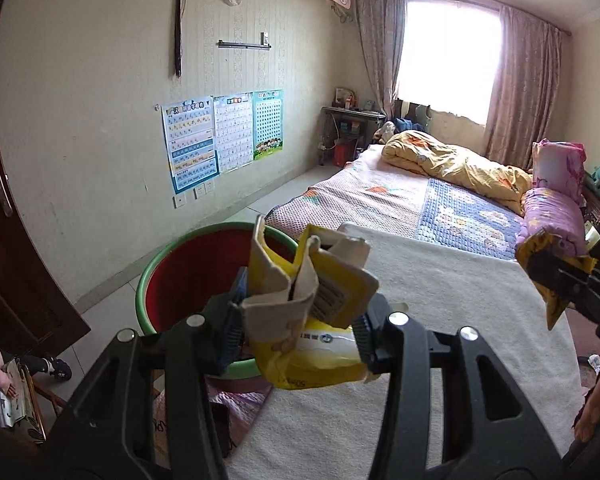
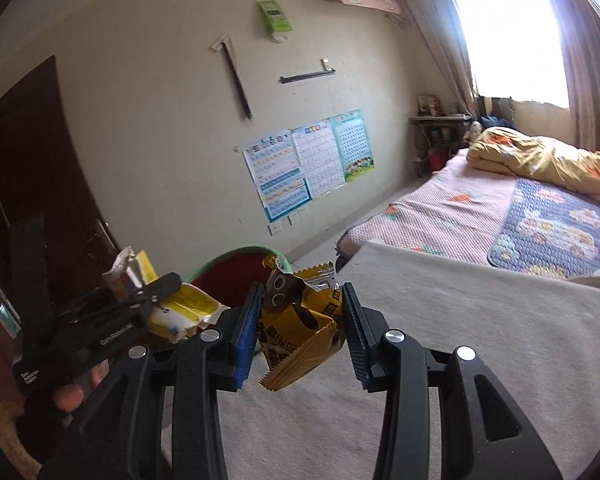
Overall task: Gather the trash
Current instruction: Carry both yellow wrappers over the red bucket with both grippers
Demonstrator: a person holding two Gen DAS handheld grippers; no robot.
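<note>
Right now both my grippers are loaded. My left gripper (image 1: 298,320) has its fingers pinched on a crushed yellow carton (image 1: 308,280), folded cardboard with a soft yellow pack bunched underneath, held up just over the near rim of the red basin (image 1: 172,264) that stands on the floor beside the bed (image 1: 380,196). My right gripper (image 2: 300,328) carries a yellow snack wrapper (image 2: 300,320), its fingers closed fairly narrow around the crumpled middle, out over the pale blanket (image 2: 460,340) and short of the basin.

Both pieces should be nearly weightless. The carton is stiff only along its creases and will keep collapsing if squeezed, so the folded spine is the place to hold. The wrapper is slick, crackly film; a pinch across the bunched centre should hold better than the serrated edge. I think the far pad touches the film, though the view there is unclear.
</note>
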